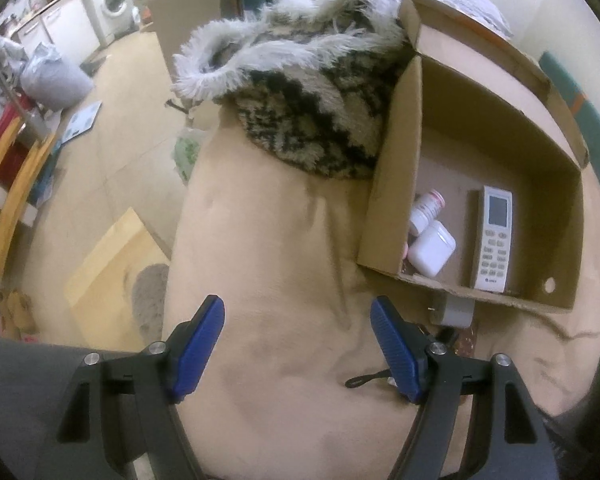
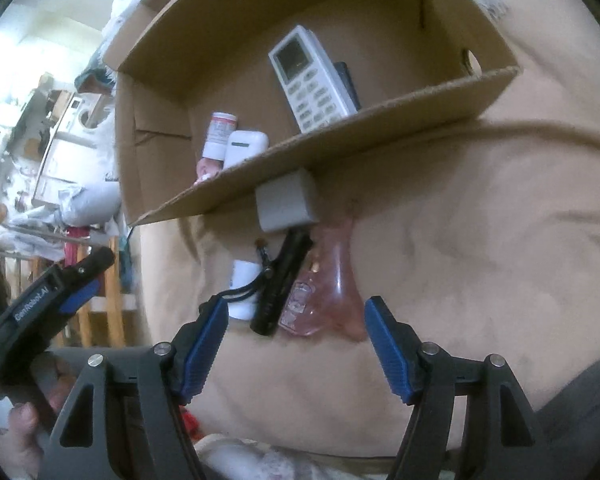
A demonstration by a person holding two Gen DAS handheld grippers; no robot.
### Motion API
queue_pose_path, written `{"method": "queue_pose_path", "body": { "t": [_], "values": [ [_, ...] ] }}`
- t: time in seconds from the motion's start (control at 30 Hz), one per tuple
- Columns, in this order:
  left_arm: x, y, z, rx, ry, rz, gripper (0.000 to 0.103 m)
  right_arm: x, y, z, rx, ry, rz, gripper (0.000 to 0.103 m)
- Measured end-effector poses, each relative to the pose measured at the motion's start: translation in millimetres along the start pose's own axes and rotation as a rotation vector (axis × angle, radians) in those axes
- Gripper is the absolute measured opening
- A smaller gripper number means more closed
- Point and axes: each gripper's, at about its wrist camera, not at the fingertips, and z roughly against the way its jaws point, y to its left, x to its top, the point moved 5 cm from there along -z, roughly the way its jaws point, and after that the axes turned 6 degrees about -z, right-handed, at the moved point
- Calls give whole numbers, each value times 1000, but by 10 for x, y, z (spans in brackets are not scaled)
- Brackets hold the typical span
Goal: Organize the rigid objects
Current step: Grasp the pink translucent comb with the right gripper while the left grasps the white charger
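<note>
Surface: a beige blanket (image 1: 284,264) over a soft, bed-like surface carries everything.
Cardboard box (image 2: 340,144): open-topped, lying on the blanket, with a patterned fringed throw (image 1: 312,108) just beside it.
In the box: a white remote control (image 2: 310,80) with a screen and keypad, a white bottle with a red-printed label (image 2: 219,134), and a white rounded case (image 2: 244,148) touching the bottle.
Outside the box: a grey block (image 2: 286,202) touching the box's near wall; below it a black flashlight (image 2: 280,284) with a wrist cord, a small white object (image 2: 242,290) on one side of it, and a clear pink glass bottle (image 2: 324,288) on the other, all lying close together on the blanket.
Left hand-held gripper (image 1: 298,344): released, blue pads wide apart, nothing between them, over bare blanket near the box corner.
Right hand-held gripper (image 2: 294,348): released, jaws spread, pointing down at the flashlight and pink bottle; it touches neither.
</note>
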Motion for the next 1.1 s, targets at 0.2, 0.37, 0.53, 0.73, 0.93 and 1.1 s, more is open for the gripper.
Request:
{"method": "queue_pose_path", "body": {
  "t": [0.2, 0.37, 0.53, 0.73, 0.93, 1.1],
  "values": [
    [21, 81, -4, -35, 25, 53, 73, 3, 18, -160, -23, 35, -56, 76],
    [39, 41, -7, -57, 34, 56, 73, 32, 197, -273, -122, 33, -2, 76],
    [18, 11, -25, -72, 48, 55, 73, 46, 102, -424, -273, 57, 28, 76],
    [26, 9, -30, -90, 54, 66, 73, 55, 3, -605, -242, 66, 78, 72],
    [14, -6, -52, -80, 60, 53, 73, 19, 157, -507, -260, 40, 205, 43],
    [12, 34, -88, -71, 65, 65, 73, -6, 77, -319, -306, 3, 223, 35]
  ]
}}
